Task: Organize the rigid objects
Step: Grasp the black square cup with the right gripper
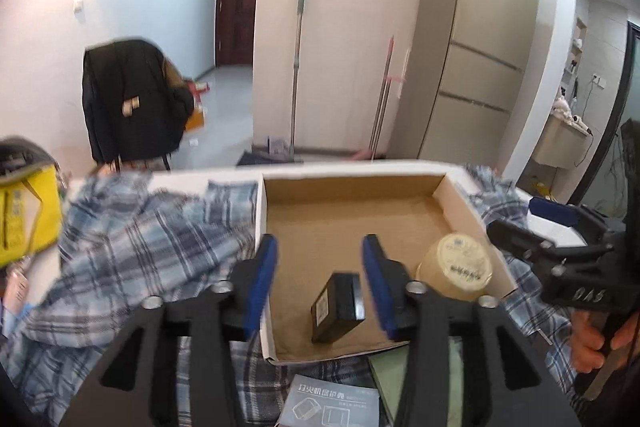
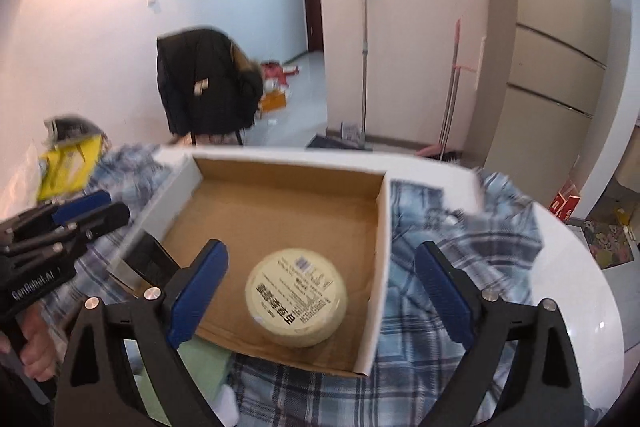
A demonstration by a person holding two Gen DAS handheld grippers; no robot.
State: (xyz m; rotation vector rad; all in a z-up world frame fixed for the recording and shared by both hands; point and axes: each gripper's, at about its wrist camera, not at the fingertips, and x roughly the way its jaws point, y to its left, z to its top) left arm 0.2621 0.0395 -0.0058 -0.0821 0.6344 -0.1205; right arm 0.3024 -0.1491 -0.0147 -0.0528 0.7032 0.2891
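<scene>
Two items are in the cardboard box [image 1: 352, 223] now: black rectangular case [image 1: 338, 307] at the near-left of the floor, round cream tub [image 2: 297, 299] label-up at the near-right, close to the side wall. They sit apart, both flat on the box bottom.

Left gripper [image 1: 320, 283]: fingers released, the case lies below and between them, the pads aren't pressing on it. Right gripper [image 2: 320, 291]: fingers spread wide either side of the tub, clear of it, nothing held.

So I read both drops as done.

Left to do, as a judgement: yellow carton [image 1: 24, 215] at the far left edge of the counter [image 2: 560, 291], plus a grey leaflet [image 1: 332, 405] lying outside the box's near edge on the plaid cloth [image 1: 132, 239]. Can't tell whether the leaflet counts as rigid. Plenty of free floor at the back of the box for more.
</scene>
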